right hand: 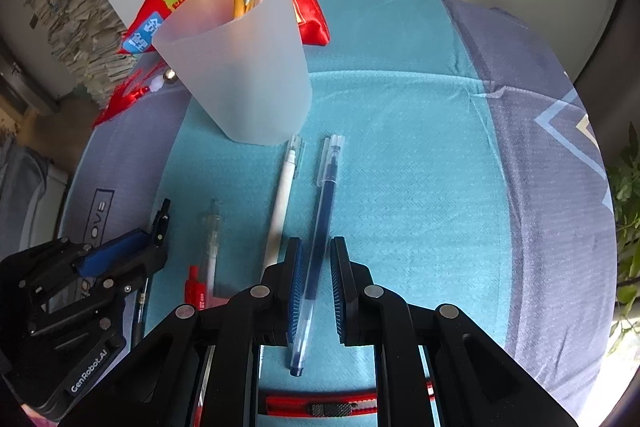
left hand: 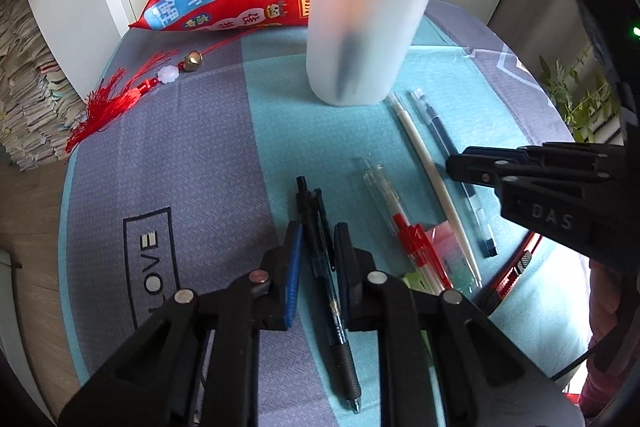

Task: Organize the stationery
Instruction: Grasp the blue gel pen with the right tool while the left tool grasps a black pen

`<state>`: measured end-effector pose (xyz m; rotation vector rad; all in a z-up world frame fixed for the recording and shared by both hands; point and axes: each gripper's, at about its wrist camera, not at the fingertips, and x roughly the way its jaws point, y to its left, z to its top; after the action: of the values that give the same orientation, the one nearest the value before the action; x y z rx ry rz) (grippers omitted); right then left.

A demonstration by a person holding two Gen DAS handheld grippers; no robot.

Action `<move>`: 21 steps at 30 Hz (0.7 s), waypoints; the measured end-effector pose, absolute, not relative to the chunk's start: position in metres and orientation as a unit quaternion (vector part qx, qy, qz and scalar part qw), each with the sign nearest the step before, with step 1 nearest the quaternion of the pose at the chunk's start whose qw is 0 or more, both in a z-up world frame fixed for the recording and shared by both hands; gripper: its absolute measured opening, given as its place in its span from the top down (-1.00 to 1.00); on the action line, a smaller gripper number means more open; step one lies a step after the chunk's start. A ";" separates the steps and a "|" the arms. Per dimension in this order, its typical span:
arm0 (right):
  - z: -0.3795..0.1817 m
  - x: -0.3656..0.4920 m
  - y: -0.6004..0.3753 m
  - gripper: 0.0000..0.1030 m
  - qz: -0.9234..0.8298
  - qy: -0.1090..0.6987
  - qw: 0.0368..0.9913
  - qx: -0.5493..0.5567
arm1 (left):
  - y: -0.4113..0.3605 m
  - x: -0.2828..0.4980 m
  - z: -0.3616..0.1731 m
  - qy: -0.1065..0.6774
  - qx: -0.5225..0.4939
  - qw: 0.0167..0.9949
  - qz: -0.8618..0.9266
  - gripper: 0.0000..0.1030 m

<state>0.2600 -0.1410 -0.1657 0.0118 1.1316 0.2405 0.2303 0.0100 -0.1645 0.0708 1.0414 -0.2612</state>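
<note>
Left claw (left hand: 316,267): clenched on black retractable pen (left hand: 320,247), mid-counter; a narrow bite could let it pivot. Cloth (left hand: 192,167) reads "LOVE". Frosted plastic cup (left hand: 360,39) stands toward the far edge. Right claw (right hand: 314,283), marked "DAS": straddles blue-ink clear pen (right hand: 320,227); grip uncertain, so it may roll.

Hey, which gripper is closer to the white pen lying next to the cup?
Right. The right gripper straddles the blue pen lying directly beside the white pen. The left gripper sits farther off around the black pen, with the red-and-clear pen between.
</note>
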 end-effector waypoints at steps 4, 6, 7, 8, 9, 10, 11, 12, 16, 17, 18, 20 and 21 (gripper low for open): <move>-0.166 0.260 -0.140 0.75 0.110 0.528 0.842 -0.005 | 0.007 0.232 -0.166 0.495 0.036 0.859 -0.125 0.72; -0.166 0.259 -0.140 0.81 0.114 0.524 0.844 -0.010 | 0.007 0.232 -0.166 0.494 0.037 0.860 -0.125 0.72; -0.166 0.258 -0.142 0.82 0.115 0.524 0.844 -0.006 | 0.009 0.231 -0.166 0.494 0.036 0.860 -0.126 0.72; -0.166 0.258 -0.145 0.83 0.118 0.527 0.842 0.003 | 0.010 0.231 -0.166 0.494 0.035 0.860 -0.126 0.72; -0.165 0.256 -0.147 0.83 0.125 0.529 0.839 0.013 | 0.010 0.230 -0.166 0.495 0.035 0.859 -0.126 0.72; -0.164 0.254 -0.149 0.83 0.131 0.529 0.838 0.019 | 0.011 0.229 -0.166 0.495 0.036 0.859 -0.127 0.72; -0.161 0.251 -0.151 0.83 0.135 0.528 0.838 0.017 | 0.012 0.228 -0.166 0.495 0.037 0.859 -0.127 0.72; -0.158 0.246 -0.153 0.83 0.137 0.525 0.840 0.011 | 0.013 0.226 -0.165 0.495 0.038 0.859 -0.127 0.72; -0.152 0.232 -0.155 0.83 0.127 0.520 0.844 -0.013 | 0.015 0.223 -0.165 0.495 0.040 0.859 -0.125 0.72; -0.153 0.231 -0.157 0.83 0.120 0.521 0.845 -0.018 | 0.015 0.223 -0.165 0.494 0.039 0.859 -0.125 0.72; -0.155 0.231 -0.159 0.83 0.113 0.523 0.845 -0.023 | 0.015 0.223 -0.165 0.494 0.040 0.860 -0.124 0.72; -0.162 0.234 -0.163 0.83 0.103 0.532 0.840 -0.021 | 0.013 0.223 -0.165 0.494 0.043 0.860 -0.123 0.72; -0.165 0.236 -0.165 0.83 0.098 0.538 0.837 -0.017 | 0.014 0.222 -0.165 0.494 0.043 0.860 -0.123 0.72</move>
<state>0.2358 -0.1651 -0.1649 -0.0358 1.1379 0.2078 0.2222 0.0136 -0.1648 0.0894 1.0366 -0.2574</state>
